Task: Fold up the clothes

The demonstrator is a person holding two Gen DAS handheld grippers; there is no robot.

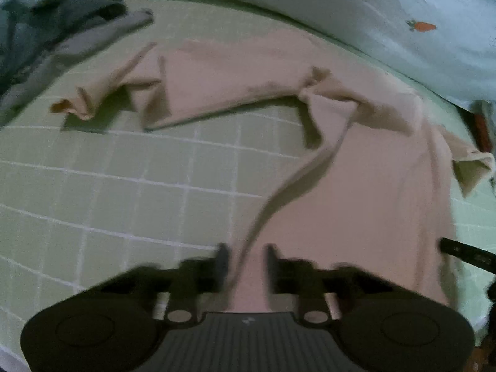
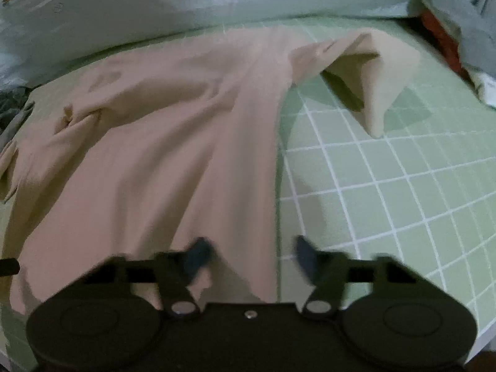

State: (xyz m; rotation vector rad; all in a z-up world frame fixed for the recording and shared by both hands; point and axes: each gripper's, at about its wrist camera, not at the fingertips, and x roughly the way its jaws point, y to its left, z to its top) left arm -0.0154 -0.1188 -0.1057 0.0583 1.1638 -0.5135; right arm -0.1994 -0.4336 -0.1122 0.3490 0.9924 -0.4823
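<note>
A beige long-sleeved shirt (image 1: 372, 186) (image 2: 155, 155) lies spread on a green checked sheet (image 1: 124, 201) (image 2: 387, 186). One sleeve (image 1: 102, 93) trails to the left in the left wrist view; the other sleeve (image 2: 372, 71) stands up in a fold in the right wrist view. My left gripper (image 1: 246, 257) is blurred, its fingers close together on the shirt's near left edge, shut on the cloth. My right gripper (image 2: 252, 254) stands open, with the shirt's near right edge lying between its fingers (image 2: 201, 254), which do not press on it.
A heap of dark grey clothes (image 1: 62, 15) lies at the far left. A pale blue quilt with a carrot print (image 1: 418, 15) (image 2: 124, 0) runs along the back. Grey cloth (image 2: 465, 15) and something red (image 2: 440, 37) lie at the far right.
</note>
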